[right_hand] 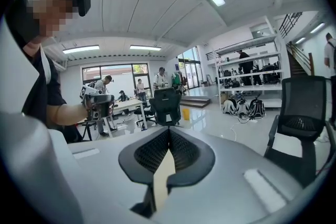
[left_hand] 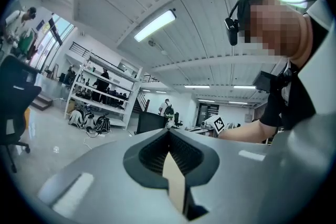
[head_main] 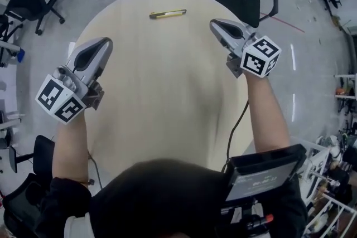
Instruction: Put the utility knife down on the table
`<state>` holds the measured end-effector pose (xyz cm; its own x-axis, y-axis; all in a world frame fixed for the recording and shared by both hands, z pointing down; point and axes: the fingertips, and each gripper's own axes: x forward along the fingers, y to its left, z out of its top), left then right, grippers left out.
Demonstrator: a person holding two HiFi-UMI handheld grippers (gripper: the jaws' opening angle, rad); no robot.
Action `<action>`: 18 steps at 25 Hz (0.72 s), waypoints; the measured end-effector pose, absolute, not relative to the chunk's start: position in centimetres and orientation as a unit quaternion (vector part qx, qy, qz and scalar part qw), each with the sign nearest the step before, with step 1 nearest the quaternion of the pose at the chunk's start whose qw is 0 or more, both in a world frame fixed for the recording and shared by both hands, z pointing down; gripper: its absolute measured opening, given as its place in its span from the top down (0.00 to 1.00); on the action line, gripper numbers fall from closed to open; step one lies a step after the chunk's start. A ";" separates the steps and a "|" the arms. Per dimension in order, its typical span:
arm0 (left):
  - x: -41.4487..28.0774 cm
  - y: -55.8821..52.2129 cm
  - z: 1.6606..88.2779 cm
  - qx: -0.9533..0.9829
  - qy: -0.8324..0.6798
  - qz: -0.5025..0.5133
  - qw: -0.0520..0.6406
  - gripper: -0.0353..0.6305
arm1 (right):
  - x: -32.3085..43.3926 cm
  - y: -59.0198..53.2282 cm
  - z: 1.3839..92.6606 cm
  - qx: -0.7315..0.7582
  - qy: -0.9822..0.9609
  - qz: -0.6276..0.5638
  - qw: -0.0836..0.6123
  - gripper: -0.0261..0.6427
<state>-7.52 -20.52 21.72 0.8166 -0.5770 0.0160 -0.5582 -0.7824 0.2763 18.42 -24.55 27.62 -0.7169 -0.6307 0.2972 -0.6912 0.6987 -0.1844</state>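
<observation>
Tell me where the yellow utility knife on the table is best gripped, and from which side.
Grip the utility knife at mid-handle, across its narrow width, coming from above. It lies flat on the table, long axis running left to right in the head view. The right tongs are nearer.

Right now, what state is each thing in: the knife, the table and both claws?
utility knife, lying flat on the table's far side, nothing touching it; blade too small to judge
table, carrying the knife
left claw, shut, nothing between its jaws, well away from the knife
right claw, shut, nothing between its jaws, well away from the knife
</observation>
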 end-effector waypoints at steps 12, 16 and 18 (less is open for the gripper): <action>-13.5 -7.5 14.6 0.952 -0.272 -0.049 0.132 0.95 | 14.3 -11.7 19.0 0.401 -0.902 0.144 0.070 0.94; -16.5 -3.0 13.5 0.955 -0.259 -0.043 0.138 0.95 | 11.5 -6.9 17.6 0.407 -0.899 0.156 0.048 0.94; -17.9 -0.9 12.8 0.956 -0.255 -0.042 0.139 0.95 | 10.2 -4.4 17.1 0.406 -0.899 0.160 0.040 0.94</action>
<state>-17.90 -0.87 12.80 0.8663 -0.4994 -0.0094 -0.4762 -0.8314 0.2863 10.19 -4.38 17.07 -0.6669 -0.7170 0.2028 -0.7429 0.6189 -0.2550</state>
